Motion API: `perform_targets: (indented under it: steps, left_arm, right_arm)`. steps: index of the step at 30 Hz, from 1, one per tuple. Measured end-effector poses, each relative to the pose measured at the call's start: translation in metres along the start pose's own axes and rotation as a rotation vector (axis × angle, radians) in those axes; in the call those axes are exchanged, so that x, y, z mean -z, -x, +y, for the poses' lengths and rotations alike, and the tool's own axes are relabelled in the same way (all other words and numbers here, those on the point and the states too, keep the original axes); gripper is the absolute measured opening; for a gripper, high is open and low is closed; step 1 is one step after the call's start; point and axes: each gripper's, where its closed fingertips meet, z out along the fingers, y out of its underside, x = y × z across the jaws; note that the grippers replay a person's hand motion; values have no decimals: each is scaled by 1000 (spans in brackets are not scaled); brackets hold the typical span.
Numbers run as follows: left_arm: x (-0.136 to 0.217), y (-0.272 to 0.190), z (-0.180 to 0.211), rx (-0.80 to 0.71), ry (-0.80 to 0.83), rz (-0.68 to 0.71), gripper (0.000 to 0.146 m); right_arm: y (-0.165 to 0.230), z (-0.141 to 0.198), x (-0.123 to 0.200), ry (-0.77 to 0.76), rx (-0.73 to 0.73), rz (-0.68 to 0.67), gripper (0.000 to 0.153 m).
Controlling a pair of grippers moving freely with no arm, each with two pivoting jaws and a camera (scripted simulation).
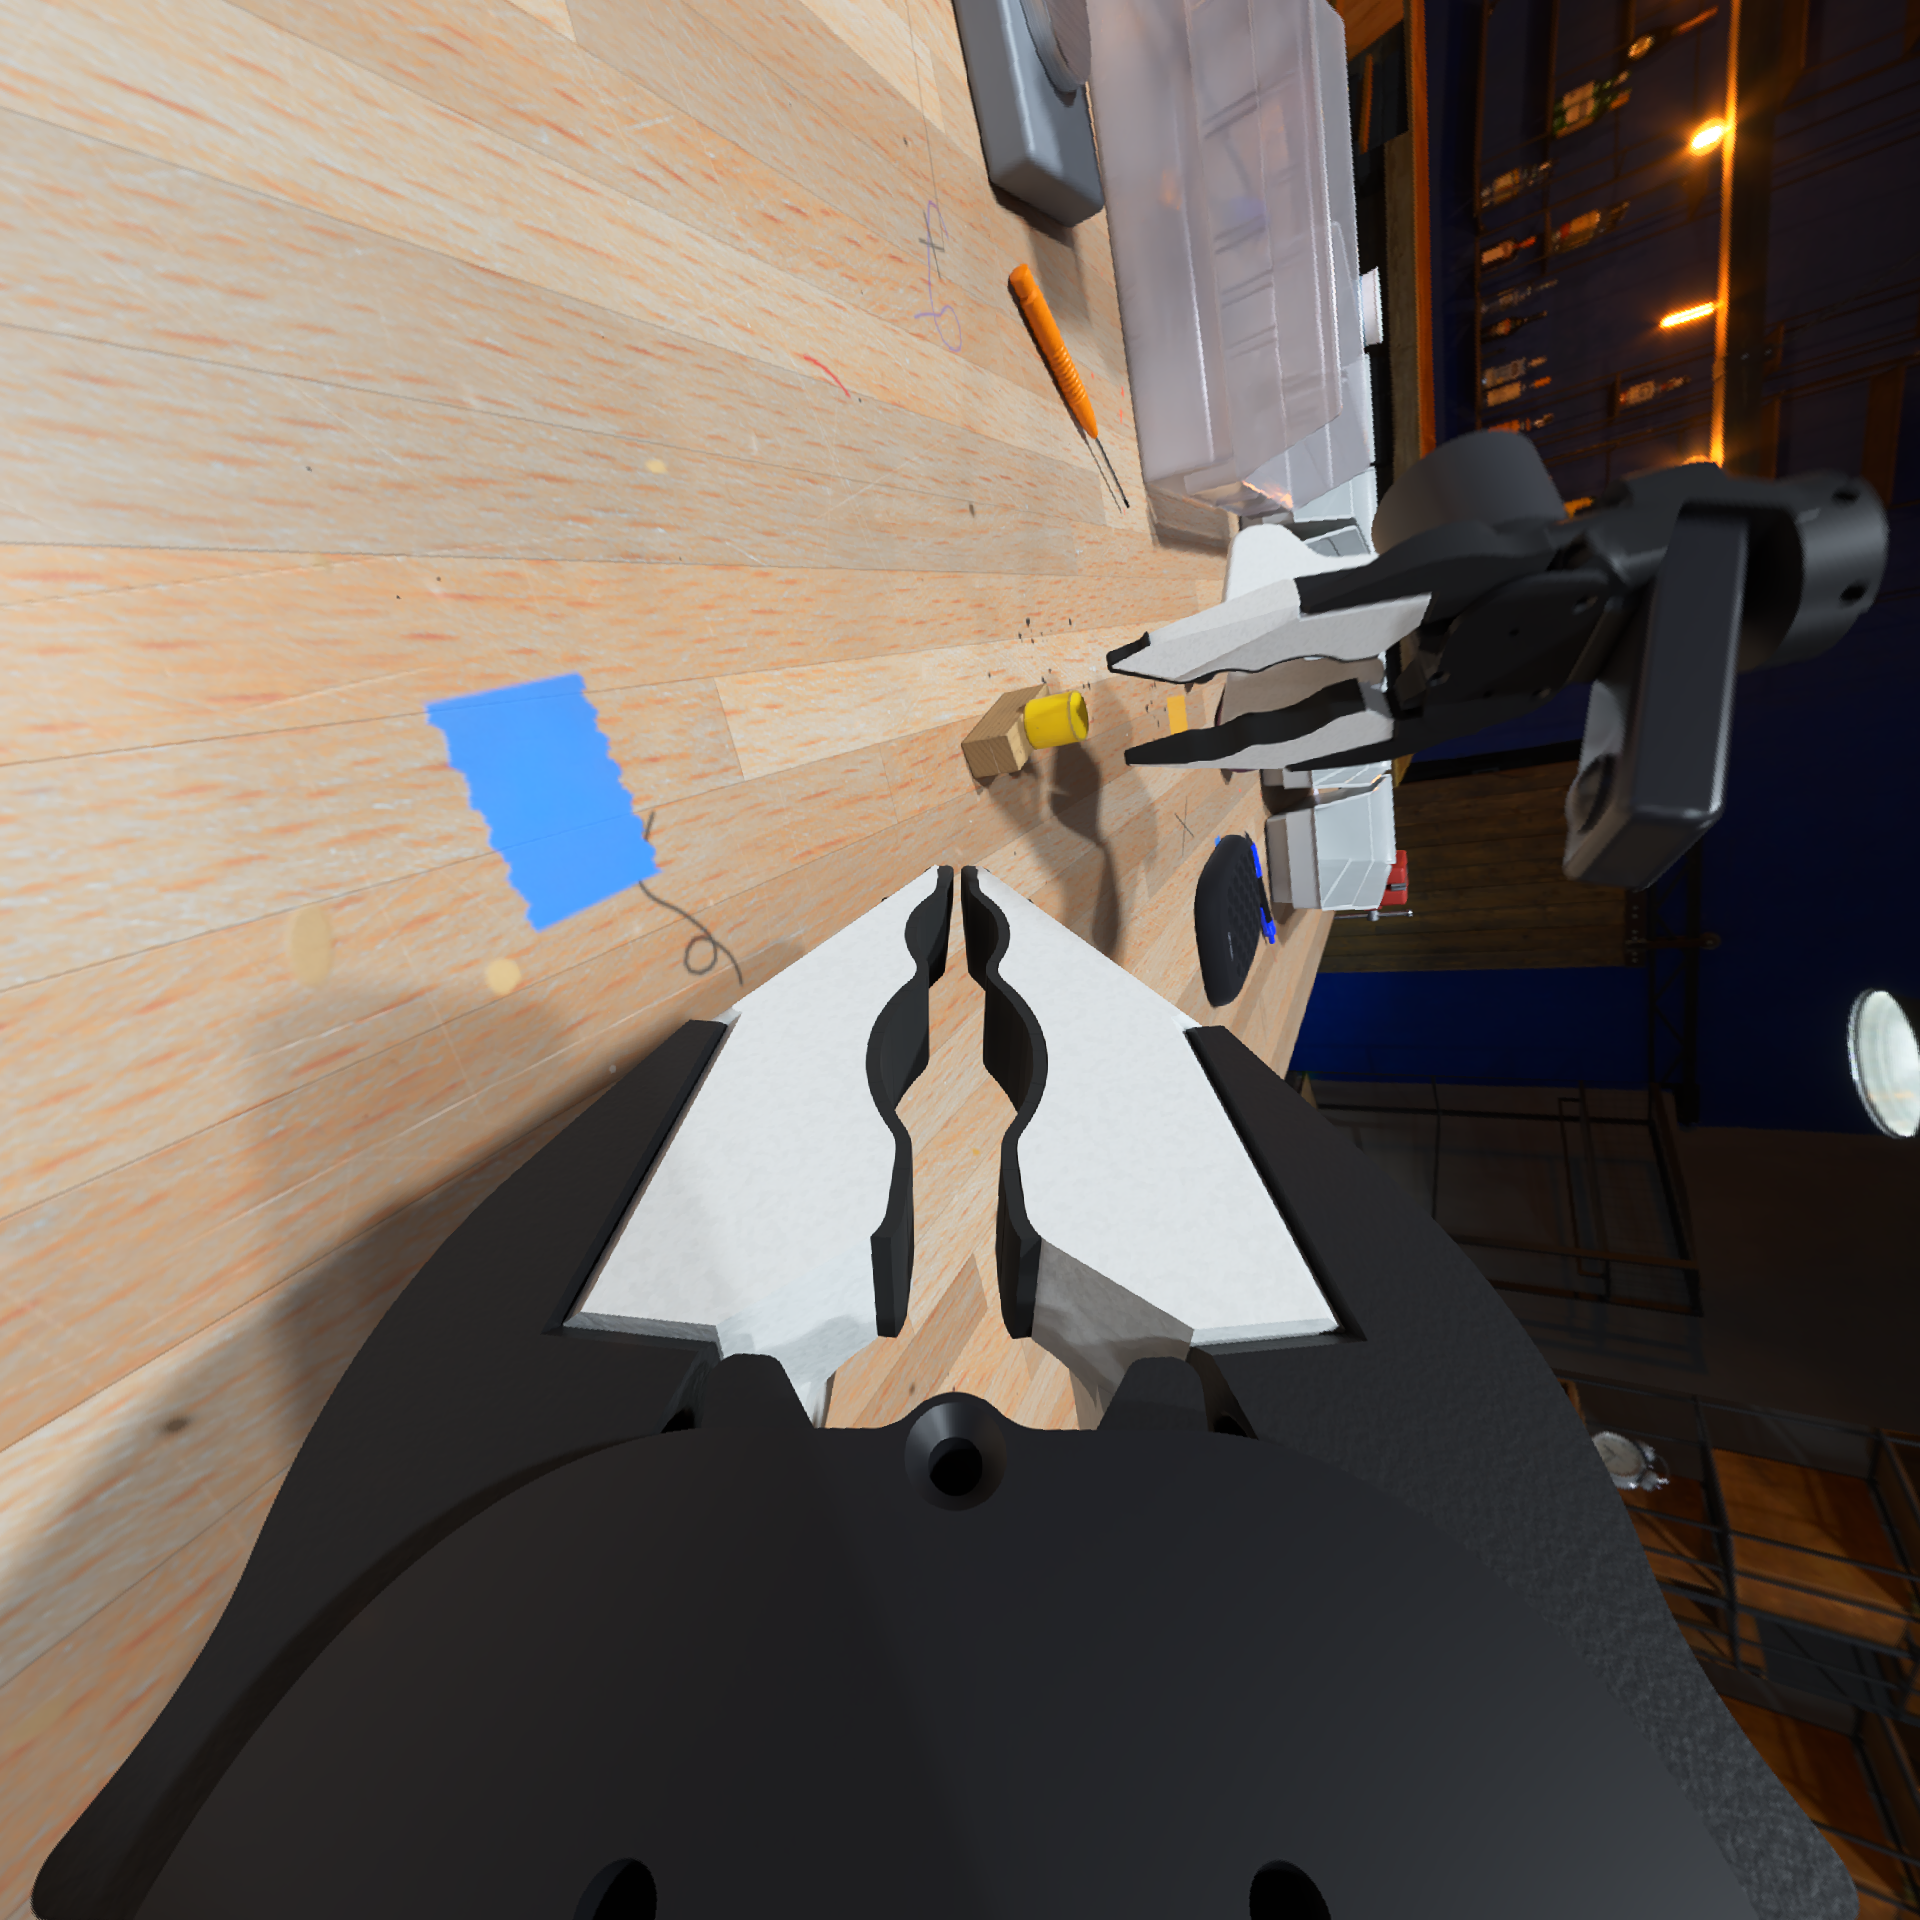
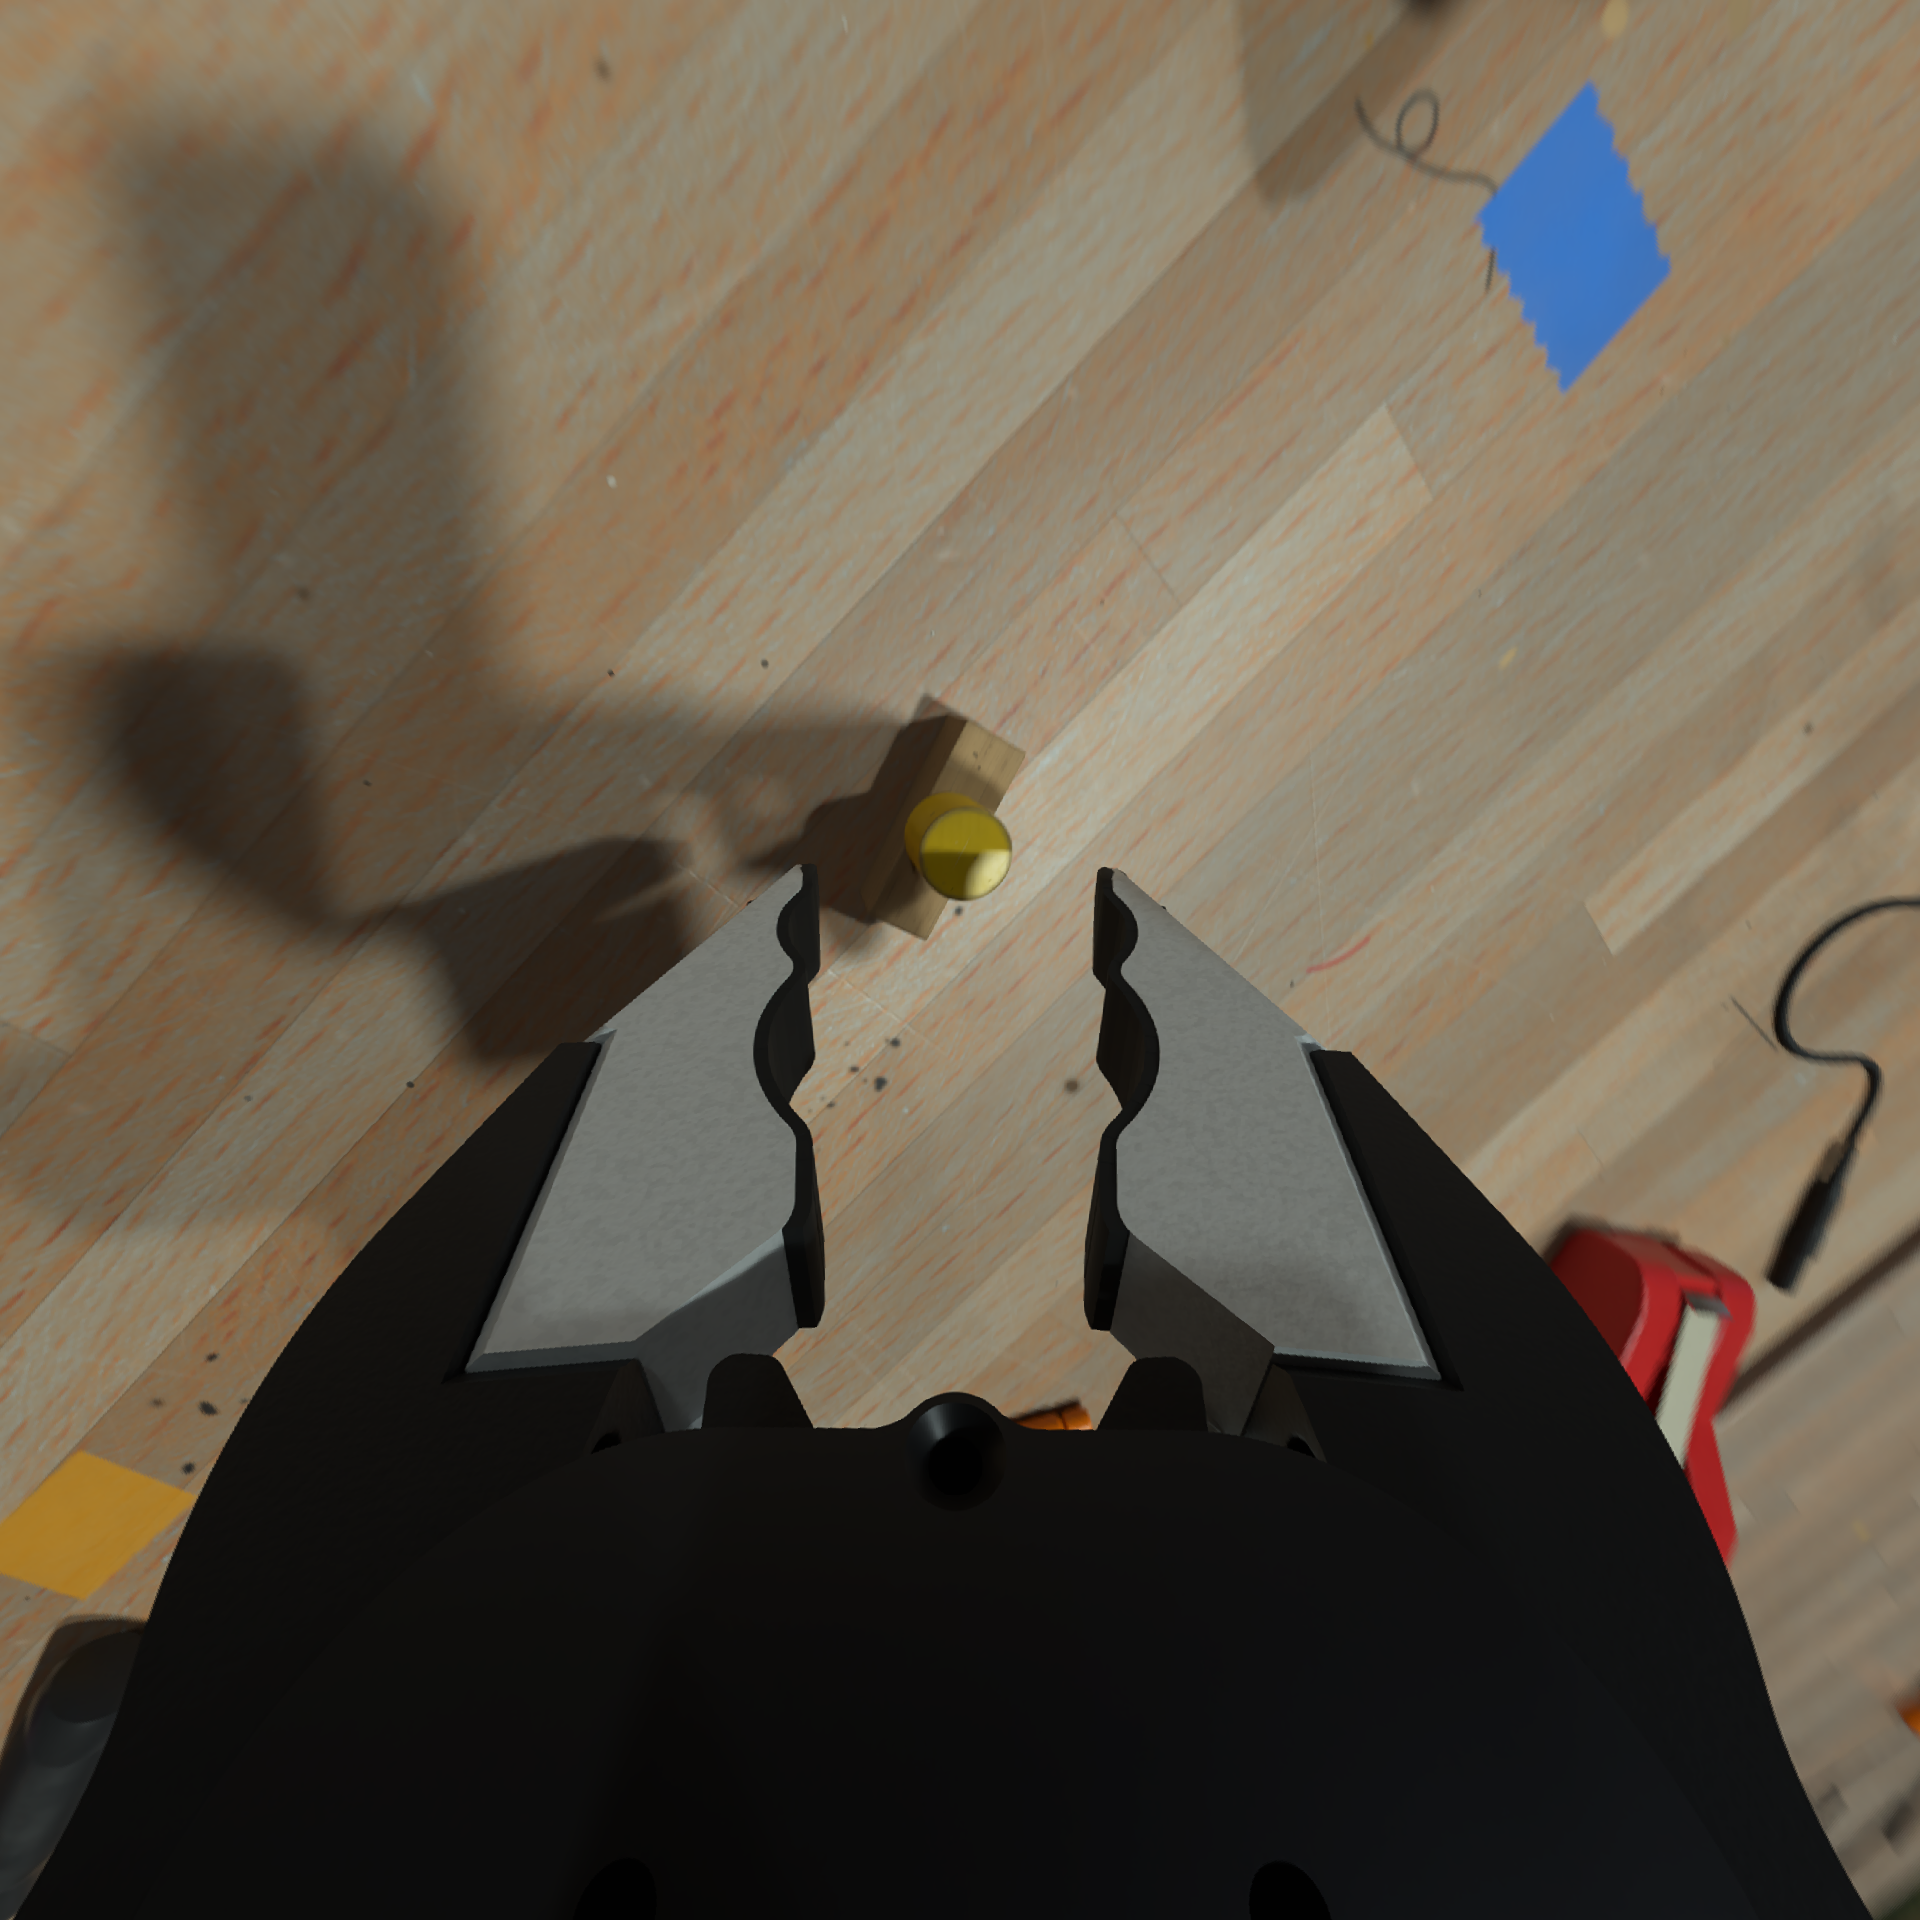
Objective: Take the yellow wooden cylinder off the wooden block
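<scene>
A yellow wooden cylinder stands on a small wooden block on the wooden table. My right gripper is open and empty, above the cylinder and pointing down at it, with the cylinder just beyond its fingertips. In the left wrist view the cylinder sits on the block, and the right gripper hovers close by it, apart from it. My left gripper is shut and empty, some way short of the block.
A blue patch and a dark squiggle mark the table. An orange-handled tool, a translucent box, a grey device, a black round object and white boxes line the table's edge. A red object and black cable lie nearby.
</scene>
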Motion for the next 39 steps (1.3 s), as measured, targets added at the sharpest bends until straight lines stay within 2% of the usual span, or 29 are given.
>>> perform_targets:
  steps: [4, 10, 12, 15, 24, 27, 30, 32, 35, 39]
  left_arm:
    - [0, -3, -1, -3, -19, -9, 1]
    - [1, -5, -4, -7, -48, 1, 1]
    - [1, -3, -5, -3, -51, 6, 1]
    - [-1, -3, -5, 14, -44, 34, 1]
    - [-2, -5, 2, 52, -47, 114, 1]
    - [0, -6, 0, 61, -66, 130, 1]
    - [-1, -7, -4, 65, -79, 126, 1]
    - [-3, -7, -5, 57, -77, 114, 1]
    - [-5, -7, -4, 46, -69, 91, 1]
    - [-4, -7, 0, 58, -63, 77, 1]
  right_arm:
    - [-8, -2, -2, -97, -71, -95, 57]
    - [3, 5, -16, -109, -456, -236, 42]
    - [4, 5, -18, -120, -520, -217, 29]
    - [3, 5, -24, -109, -566, -178, 22]
    - [-7, 4, -17, -143, -823, -146, 21]
    - [-23, -15, 15, -270, -932, -137, 21]
    - [-59, -61, 58, -580, -1088, -175, 21]
    - [-83, -91, 73, -778, -1207, -273, 21]
    - [-106, -116, 59, -899, -1353, -406, 21]
    - [-122, -119, 25, -910, -1494, -430, 21]
